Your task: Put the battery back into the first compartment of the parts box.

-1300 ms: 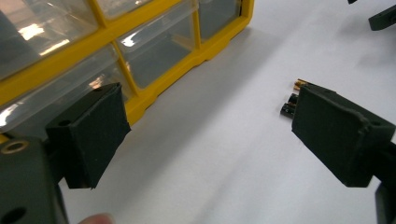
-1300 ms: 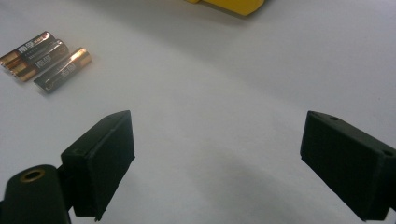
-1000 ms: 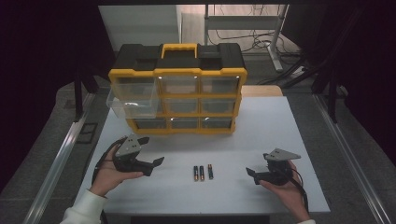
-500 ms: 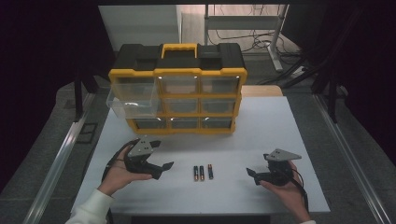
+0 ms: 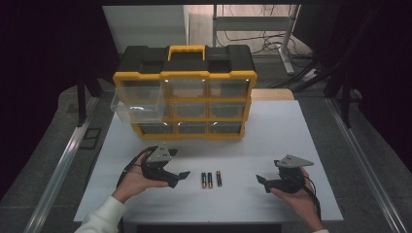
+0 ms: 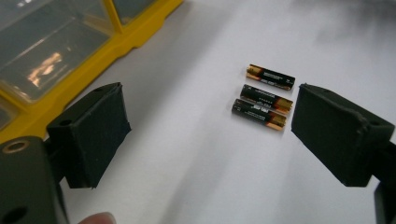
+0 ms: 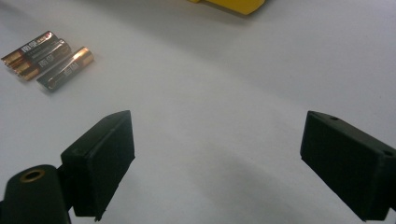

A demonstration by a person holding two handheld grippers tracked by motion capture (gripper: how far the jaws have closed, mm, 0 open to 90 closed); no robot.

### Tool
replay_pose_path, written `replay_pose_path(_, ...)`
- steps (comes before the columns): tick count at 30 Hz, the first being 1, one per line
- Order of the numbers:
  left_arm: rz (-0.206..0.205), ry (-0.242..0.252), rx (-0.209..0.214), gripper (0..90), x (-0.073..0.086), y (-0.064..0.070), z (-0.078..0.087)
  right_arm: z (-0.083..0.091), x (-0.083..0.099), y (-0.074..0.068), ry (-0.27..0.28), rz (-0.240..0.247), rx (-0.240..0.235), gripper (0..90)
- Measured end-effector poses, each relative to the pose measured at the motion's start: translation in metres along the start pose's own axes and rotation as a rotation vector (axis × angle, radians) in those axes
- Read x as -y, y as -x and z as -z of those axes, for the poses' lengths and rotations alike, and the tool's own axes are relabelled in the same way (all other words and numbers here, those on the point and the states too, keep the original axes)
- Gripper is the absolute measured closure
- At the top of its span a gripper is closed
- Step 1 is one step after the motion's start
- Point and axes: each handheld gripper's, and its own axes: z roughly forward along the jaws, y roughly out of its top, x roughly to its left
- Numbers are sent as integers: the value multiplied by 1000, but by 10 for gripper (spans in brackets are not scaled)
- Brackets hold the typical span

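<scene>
From the high view I have three batteries (image 5: pixel 210 179) lying side by side near the table's (image 5: pixel 272 131) front edge, about midway between its left and right edges. My left gripper (image 5: pixel 179 177) sits just to their left, tipped toward them; I judge it is lined up for a pick. The right gripper (image 5: pixel 262 182) rests well apart toward the right edge, out of the way. Behind the batteries stands a yellow organizer (image 5: pixel 184 99) with one clear drawer (image 5: pixel 137 108) at its left pulled out, likely the place they are meant for.

In the left gripper view the jaws stand wide apart, holding nothing, and the batteries (image 6: pixel 265 96) lie ahead, close by the right-hand jaw, so a short advance should bracket one.

In the right gripper view the jaws are also spread and empty over bare table, the batteries (image 7: pixel 46 59) off at the upper left.
</scene>
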Motion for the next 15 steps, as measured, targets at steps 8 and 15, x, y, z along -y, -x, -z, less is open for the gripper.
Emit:
replay_pose_path(8,-23,-33,30,114,-3,2,-14,0,0,0,-5,0,0,102)
replay_pose_path(15,-55,-72,64,112,-8,6,-27,0,1,0,-7,2,0,103)
